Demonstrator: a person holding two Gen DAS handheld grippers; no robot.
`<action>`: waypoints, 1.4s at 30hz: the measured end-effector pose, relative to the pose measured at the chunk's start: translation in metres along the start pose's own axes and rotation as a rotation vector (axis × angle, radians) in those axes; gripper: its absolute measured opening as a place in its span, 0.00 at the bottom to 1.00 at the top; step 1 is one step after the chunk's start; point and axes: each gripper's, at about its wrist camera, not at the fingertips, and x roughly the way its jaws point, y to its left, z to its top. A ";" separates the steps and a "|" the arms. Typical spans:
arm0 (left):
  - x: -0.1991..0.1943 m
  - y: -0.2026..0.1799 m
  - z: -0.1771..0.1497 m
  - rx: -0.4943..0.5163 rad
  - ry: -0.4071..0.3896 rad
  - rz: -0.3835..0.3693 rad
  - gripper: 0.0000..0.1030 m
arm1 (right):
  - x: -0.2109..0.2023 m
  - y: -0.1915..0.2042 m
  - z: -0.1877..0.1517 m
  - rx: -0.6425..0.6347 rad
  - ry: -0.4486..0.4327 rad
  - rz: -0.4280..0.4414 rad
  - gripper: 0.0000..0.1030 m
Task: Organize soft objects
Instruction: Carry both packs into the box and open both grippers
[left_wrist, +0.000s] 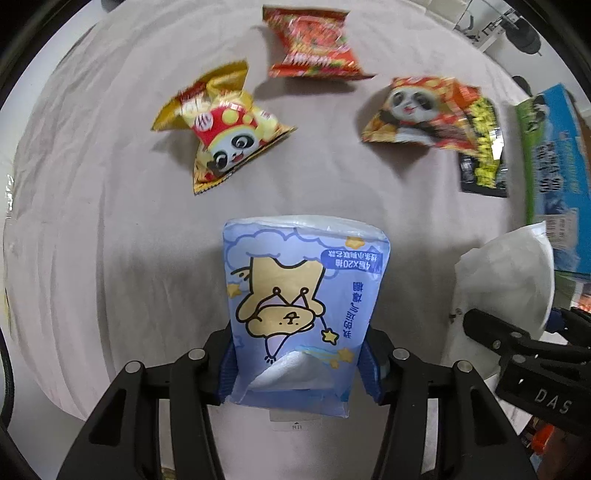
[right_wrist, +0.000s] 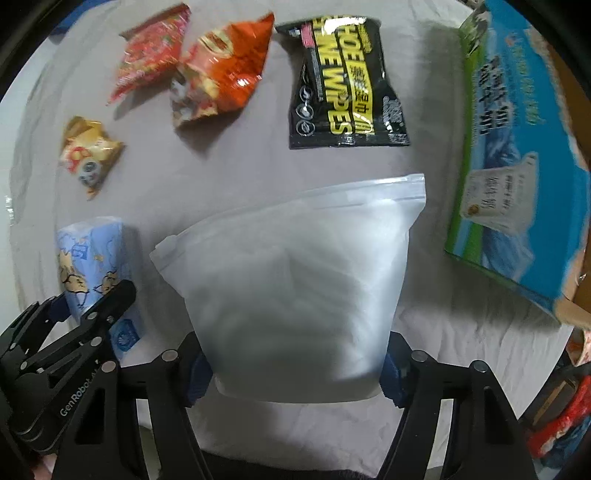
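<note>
The left gripper (left_wrist: 299, 369) has its jaws clamped on the lower end of a blue tissue pack (left_wrist: 301, 295), and the right gripper (right_wrist: 295, 376) has its jaws clamped on the bottom of a frosted zip bag (right_wrist: 295, 288); both loads hang above a grey sheet (left_wrist: 110, 221), side by side. The tissue pack looks light and squashy, with slick film that could slide, so a hold across the narrow sides near one end, as here, seems sound. The zip bag looks soft, bulky and floppy; gripped low, its top may sag, and a hold nearer the stiff zip strip would likely steady it. Lying on the sheet are a yellow panda snack (left_wrist: 221, 129), a red snack (left_wrist: 314, 44), an orange panda snack (left_wrist: 417, 110) and a black wipes pack (right_wrist: 347, 85). The snack bags look puffed, crinkly and easy to crush, best pinched by a sealed edge. A blue carton (right_wrist: 517, 147) stands at the right.
</note>
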 end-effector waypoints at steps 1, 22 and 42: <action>-0.008 -0.004 -0.001 0.002 -0.011 -0.004 0.49 | -0.007 -0.001 -0.004 -0.004 -0.008 0.012 0.72; -0.210 -0.183 -0.002 0.190 -0.311 -0.132 0.49 | -0.214 -0.211 -0.077 0.113 -0.311 0.192 0.71; -0.112 -0.371 0.116 0.268 -0.106 -0.261 0.49 | -0.151 -0.402 0.040 0.304 -0.300 0.017 0.71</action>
